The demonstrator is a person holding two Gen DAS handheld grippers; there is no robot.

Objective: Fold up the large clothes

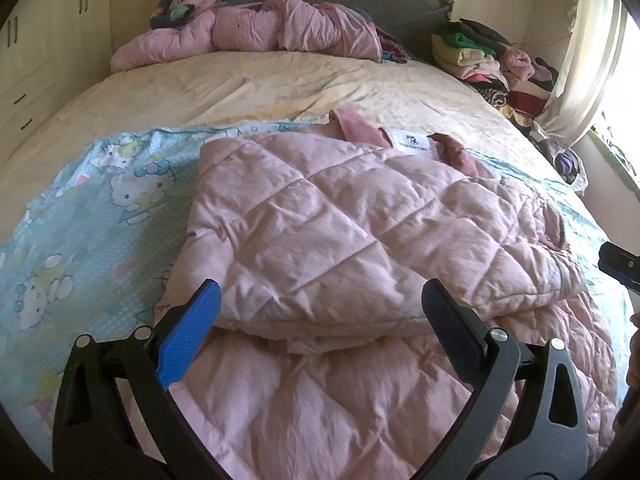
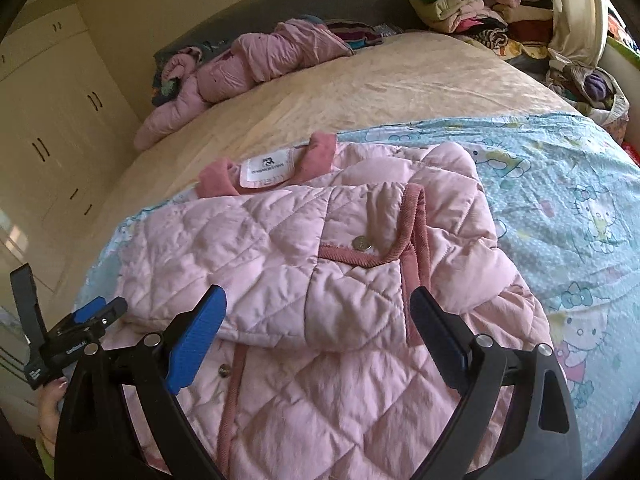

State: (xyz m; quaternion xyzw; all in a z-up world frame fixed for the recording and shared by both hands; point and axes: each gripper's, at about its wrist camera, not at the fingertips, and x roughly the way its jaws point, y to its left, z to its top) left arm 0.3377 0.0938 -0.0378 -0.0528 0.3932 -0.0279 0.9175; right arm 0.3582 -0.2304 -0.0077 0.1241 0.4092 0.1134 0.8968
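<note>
Since the pink jacket (image 1: 360, 240) lies half-folded mid-bed on the cartoon sheet (image 1: 100, 200), both the left gripper (image 1: 320, 300) and right gripper (image 2: 318, 304) hover wide open, empty; I'd pinch the near hem corners together and lift evenly.

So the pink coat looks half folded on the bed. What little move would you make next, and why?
Probably lower both open grippers onto the near hem of the quilted pink coat and pinch it. Its sides are already folded in, the lower part lies flat toward the camera, and the left hand-held gripper and right hand-held gripper hover wide open over that part, holding nothing.
</note>
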